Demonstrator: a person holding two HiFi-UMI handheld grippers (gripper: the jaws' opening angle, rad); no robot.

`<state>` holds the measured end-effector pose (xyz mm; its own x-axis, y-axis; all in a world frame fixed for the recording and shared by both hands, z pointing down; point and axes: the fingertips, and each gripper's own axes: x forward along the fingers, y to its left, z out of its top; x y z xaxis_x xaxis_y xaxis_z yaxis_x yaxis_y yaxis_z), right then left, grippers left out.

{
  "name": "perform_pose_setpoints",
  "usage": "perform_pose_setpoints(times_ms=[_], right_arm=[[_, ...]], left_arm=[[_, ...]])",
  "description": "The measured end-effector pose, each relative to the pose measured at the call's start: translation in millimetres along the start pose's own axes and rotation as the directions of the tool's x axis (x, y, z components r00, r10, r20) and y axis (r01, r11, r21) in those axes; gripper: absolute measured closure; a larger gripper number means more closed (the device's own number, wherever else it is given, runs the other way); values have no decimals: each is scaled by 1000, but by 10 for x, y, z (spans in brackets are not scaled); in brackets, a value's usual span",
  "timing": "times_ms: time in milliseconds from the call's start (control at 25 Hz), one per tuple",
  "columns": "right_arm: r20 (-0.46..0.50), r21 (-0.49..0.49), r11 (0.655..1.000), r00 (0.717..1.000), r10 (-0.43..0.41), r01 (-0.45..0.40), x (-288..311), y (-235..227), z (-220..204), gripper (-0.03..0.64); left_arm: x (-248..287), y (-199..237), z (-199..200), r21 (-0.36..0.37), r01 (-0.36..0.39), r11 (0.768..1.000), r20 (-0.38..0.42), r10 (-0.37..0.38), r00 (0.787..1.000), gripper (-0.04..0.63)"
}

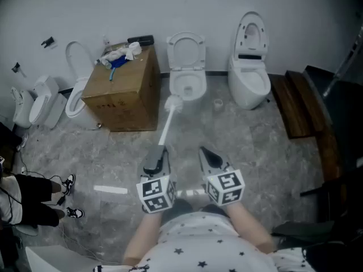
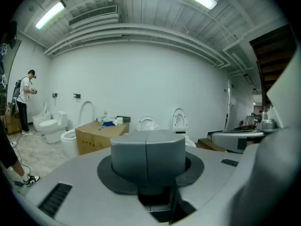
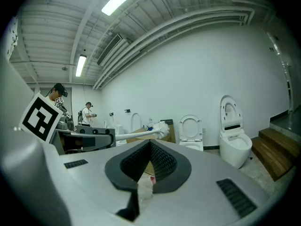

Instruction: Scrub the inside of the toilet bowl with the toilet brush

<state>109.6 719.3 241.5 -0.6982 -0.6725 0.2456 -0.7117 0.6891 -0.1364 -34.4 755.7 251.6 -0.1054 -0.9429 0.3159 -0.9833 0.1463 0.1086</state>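
Note:
The white toilet stands against the far wall with lid and seat raised; it also shows in the right gripper view. My left gripper is shut on the handle of the white toilet brush. The brush slants forward, and its head hangs just short of the bowl's front. In the right gripper view the brush head sticks out from the left gripper. The left gripper's own view shows its jaws closed together, the brush hidden. My right gripper is beside the left, open, holding nothing.
A cardboard box with clutter on top stands left of the toilet. A taller toilet is on the right, others on the left. Wooden steps lie far right. A person's legs are at the left edge. A small cup sits on the floor.

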Motion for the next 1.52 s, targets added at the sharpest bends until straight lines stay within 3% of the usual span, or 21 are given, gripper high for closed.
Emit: perform_pose_setpoints(times_ms=[560, 1000, 1520], right_arm=[[-10, -39, 999, 1000, 10, -11, -273, -108, -102, 612], [-30, 36, 999, 999, 23, -22, -369, -260, -201, 611], [-72, 56, 998, 997, 10, -6, 240, -630, -204, 611]], left_arm=[[-94, -255, -138, 9, -1, 1000, -10, 1, 1000, 440], [-66, -322, -178, 29, -18, 999, -23, 19, 1000, 440], [676, -249, -196, 26, 5, 1000, -91, -3, 996, 440]])
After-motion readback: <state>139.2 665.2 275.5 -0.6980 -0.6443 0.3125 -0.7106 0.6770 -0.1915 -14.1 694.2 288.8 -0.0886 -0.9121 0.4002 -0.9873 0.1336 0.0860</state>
